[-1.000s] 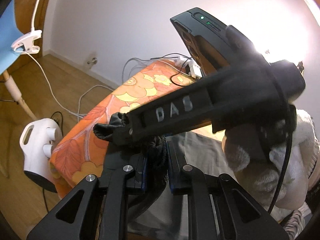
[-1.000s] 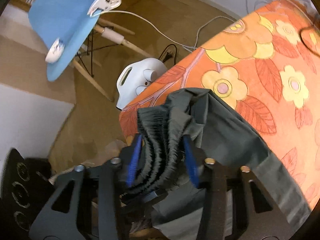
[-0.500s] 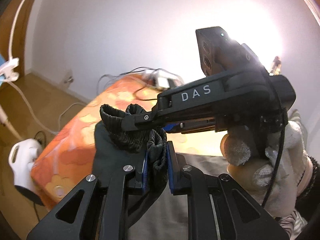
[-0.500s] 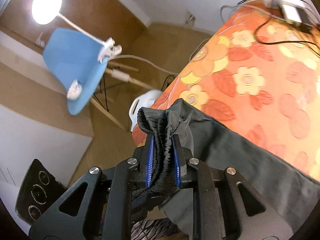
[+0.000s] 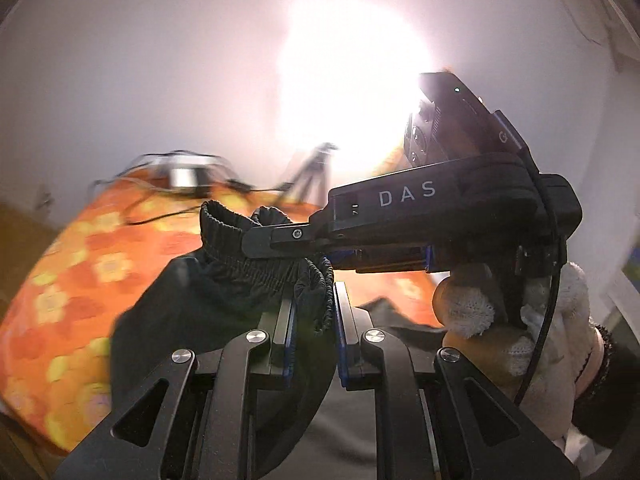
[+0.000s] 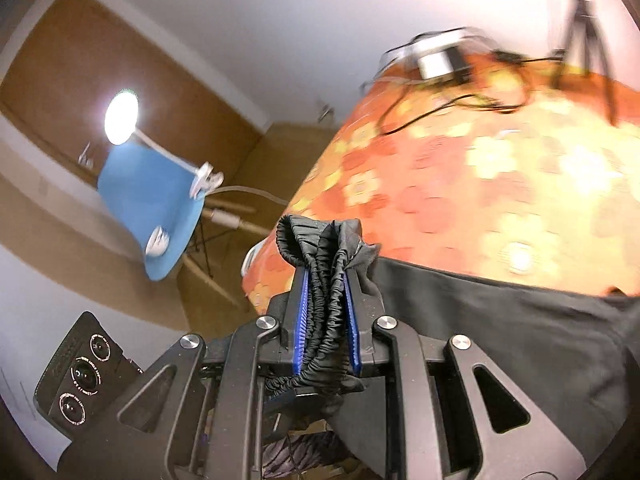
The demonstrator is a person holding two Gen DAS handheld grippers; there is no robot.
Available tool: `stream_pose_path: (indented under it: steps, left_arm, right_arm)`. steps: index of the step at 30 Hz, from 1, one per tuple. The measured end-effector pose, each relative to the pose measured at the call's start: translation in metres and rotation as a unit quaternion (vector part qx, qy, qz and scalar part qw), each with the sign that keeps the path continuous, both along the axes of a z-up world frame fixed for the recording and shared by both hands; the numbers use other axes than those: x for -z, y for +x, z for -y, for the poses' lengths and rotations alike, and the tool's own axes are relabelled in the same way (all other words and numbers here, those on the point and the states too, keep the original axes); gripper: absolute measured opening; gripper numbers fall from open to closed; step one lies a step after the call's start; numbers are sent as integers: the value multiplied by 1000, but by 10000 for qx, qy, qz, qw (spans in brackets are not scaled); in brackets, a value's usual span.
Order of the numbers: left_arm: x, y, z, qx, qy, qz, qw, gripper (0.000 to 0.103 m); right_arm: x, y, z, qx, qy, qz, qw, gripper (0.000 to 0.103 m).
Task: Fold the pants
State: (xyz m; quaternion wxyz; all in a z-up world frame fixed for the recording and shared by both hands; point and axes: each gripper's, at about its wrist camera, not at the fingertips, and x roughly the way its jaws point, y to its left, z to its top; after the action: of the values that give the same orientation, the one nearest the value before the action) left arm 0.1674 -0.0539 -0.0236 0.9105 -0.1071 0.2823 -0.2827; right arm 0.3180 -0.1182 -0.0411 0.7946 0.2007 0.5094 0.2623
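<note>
Pants (image 5: 240, 280) — dark grey-black, elastic waistband; the gathered waistband is lifted off the bed while the rest of the cloth trails back toward the bed's near edge.

Left gripper (image 5: 314, 312) — its blue-padded fingers (image 5: 289, 332) pinch a bunched fold of the waistband; the fabric fills the narrow gap between them.

Right gripper (image 6: 326, 316) — its jaws have just been closing, and its blue pads (image 6: 302, 320) now press on several stacked pleats of the waistband, which poke out above the tips. In the left wrist view this gripper (image 5: 280, 240) crosses from the right, its black body lettered "DAS", held by a hand (image 5: 520, 332) in a white knitted glove.

Bed (image 6: 480, 184) — covered in an orange cloth printed with flowers; blurred. At its far edge lie a pale box (image 6: 438, 60) and black cables (image 6: 460, 100).

Tripod (image 6: 582, 12) — beyond the bed's far right corner, against the white wall.

Blue chair (image 6: 152, 200) — on the wooden floor left of the bed, with a white clip lamp (image 6: 122, 116) clamped to it, lit.
</note>
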Motion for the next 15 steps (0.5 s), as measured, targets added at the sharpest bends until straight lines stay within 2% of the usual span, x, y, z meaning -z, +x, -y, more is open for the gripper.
stream_pose_path:
  steps: [7, 11, 15]
  left_arm:
    - [0, -21, 95, 929, 21, 40, 9957, 14]
    - [12, -32, 148, 1419, 126, -75, 9898, 14]
    - [26, -43, 201, 1932, 379, -111, 9804, 14]
  right_arm:
    - [-17, -63, 121, 905, -117, 202, 9956, 17]
    - [-8, -99, 180, 1469, -63, 108, 9891, 17]
    - [6, -135, 238, 2026, -80, -31, 9792, 17]
